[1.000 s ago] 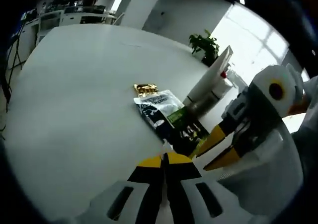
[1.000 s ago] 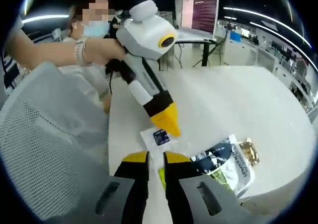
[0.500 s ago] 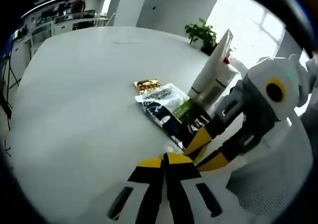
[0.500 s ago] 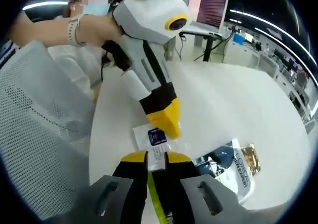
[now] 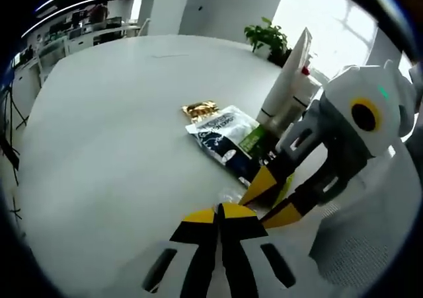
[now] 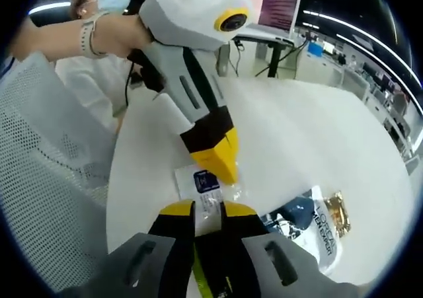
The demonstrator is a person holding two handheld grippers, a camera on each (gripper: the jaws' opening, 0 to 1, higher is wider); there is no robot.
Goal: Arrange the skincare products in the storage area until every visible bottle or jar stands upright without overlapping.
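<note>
left gripper (image 5: pixel 218 212): jaws pressed together, empty, beside sachet.
right gripper (image 6: pixel 206 209): jaws pinched small sachet (image 6: pixel 203 187) on table (image 5: pixel 99 133).
step: sorting packets.
next: likely lift sachet clear of pouch (image 5: pixel 225 139).

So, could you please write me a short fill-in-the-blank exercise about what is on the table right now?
1. The dark blue and white sachet lies ___ on the white table.
2. Beside it, the white tube stands ___.
3. The left gripper has ___ tips.
4. The left gripper's tips touch a small flat packet with a ___ label.

Missing words: flat; upright; yellow; blue
</note>
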